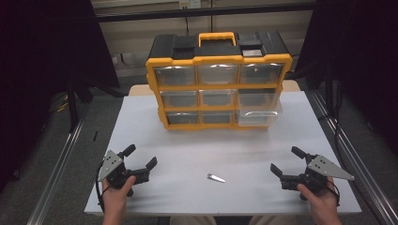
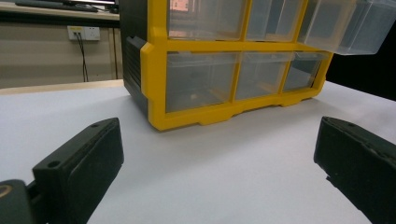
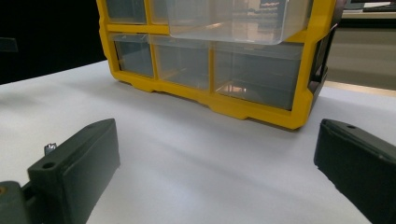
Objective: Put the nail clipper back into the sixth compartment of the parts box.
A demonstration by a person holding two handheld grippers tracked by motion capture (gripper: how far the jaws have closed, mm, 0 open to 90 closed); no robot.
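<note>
Your left gripper and right gripper rest with jaws apart, flanking the small silver metal piece; beyond, the yellow-framed organiser's clear right drawer stands pulled out, presumably to receive it.

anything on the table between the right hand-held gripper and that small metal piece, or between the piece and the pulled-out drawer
Nothing visible. Bare white table lies between the open right hand-held gripper and the small metal piece, and between the piece and the pulled-out drawer.

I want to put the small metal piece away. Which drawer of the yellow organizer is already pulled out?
The right drawer of the middle row: its clear box juts forward beyond the yellow frame, while the other drawers sit flush.
</note>
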